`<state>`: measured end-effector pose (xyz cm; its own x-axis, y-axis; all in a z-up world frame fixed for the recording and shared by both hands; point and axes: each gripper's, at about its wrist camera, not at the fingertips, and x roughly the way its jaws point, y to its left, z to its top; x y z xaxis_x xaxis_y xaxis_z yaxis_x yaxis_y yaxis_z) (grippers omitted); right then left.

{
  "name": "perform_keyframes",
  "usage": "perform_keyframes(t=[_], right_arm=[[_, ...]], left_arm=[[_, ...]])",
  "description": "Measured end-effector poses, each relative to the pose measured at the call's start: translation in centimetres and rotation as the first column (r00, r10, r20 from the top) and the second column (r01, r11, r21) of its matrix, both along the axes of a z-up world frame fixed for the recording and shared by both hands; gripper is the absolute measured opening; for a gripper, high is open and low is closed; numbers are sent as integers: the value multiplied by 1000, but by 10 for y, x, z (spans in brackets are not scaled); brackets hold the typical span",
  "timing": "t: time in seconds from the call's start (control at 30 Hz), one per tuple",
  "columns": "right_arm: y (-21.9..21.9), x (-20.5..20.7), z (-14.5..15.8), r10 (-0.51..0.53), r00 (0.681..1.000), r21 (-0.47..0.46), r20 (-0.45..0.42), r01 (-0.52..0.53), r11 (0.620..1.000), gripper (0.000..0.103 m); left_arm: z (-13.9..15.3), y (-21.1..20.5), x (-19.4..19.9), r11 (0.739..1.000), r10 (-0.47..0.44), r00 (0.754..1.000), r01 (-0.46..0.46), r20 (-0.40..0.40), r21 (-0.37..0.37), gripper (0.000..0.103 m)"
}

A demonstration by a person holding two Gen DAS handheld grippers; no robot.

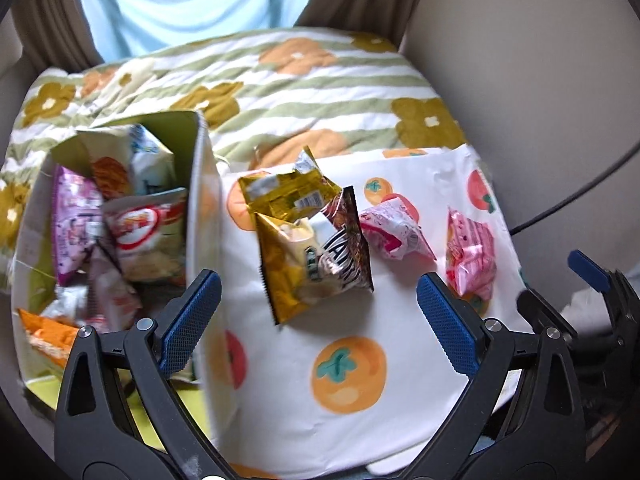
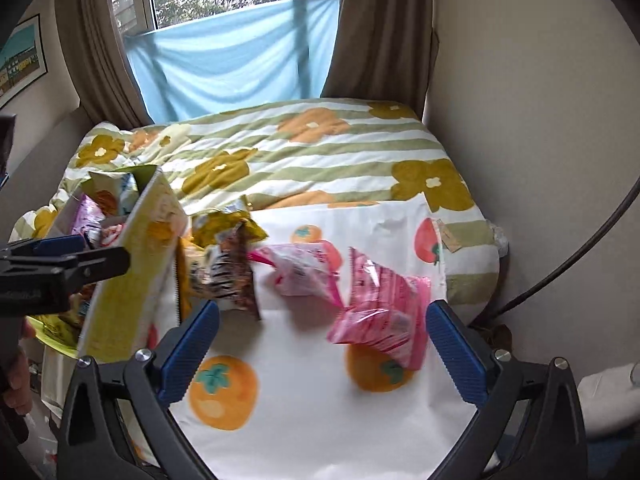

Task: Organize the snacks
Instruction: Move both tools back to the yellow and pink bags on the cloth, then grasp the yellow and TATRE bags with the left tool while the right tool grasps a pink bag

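Note:
An open storage box (image 1: 206, 208) with a persimmon print stands at the left, filled with several snack bags (image 1: 136, 228). On the white persimmon-print cloth (image 1: 348, 368) lie gold snack packs (image 1: 288, 248), a dark zebra-print pack (image 1: 344, 248) and two pink packs (image 1: 394, 232) (image 1: 470, 256). My left gripper (image 1: 318, 316) is open and empty, low over the cloth in front of the gold packs. My right gripper (image 2: 322, 344) is open and empty, with a pink pack (image 2: 380, 308) between its fingers' line. The box (image 2: 132, 272) shows at its left.
A flowered striped quilt (image 1: 320, 92) covers the bed behind the cloth. Walls close in at the right, with a dark cable (image 2: 580, 256) along it. Brown curtains and a blue sheet (image 2: 228, 68) hang at the window behind. The left gripper (image 2: 60, 268) shows at the right view's left edge.

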<state>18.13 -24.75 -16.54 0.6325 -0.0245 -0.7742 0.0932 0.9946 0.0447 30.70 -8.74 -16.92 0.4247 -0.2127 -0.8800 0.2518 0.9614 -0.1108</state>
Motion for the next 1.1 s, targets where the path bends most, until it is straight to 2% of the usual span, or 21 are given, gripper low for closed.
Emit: perform_keyframes(t=[0.1,0.3,0.37,0.53,0.73,1.03,1.1], right_arm=[[-26,15,-16,19,999,26,-37,-18,1000,102],[-56,47,-57,51,993,71,-104,-44,997,102],[-59,55,-67,56,991,73,-122,-48,996,102],[-63,74,-98,28,984,13,-175,-26,1000,102],[-64,84,-122,13,975,-7,-222,-15,1000,102],[-65,89,-144,-21,958,-3,-285,20,1000,102],[-64,90,-144,-22,957,-8,-288,21,1000,102]], left_arm=[[-26,-22,20,997,57,998,-56,-32,54,98],[-72,-29,52,985,157,980,-147,-122,86,98],[-82,-32,59,985,155,978,-142,-141,94,98],[-104,-32,70,982,159,970,-135,-185,132,98],[-129,-31,78,984,129,961,-93,-244,155,98],[-132,-26,81,993,75,972,-52,-224,107,98],[-132,-22,82,995,75,969,-57,-235,82,95]])
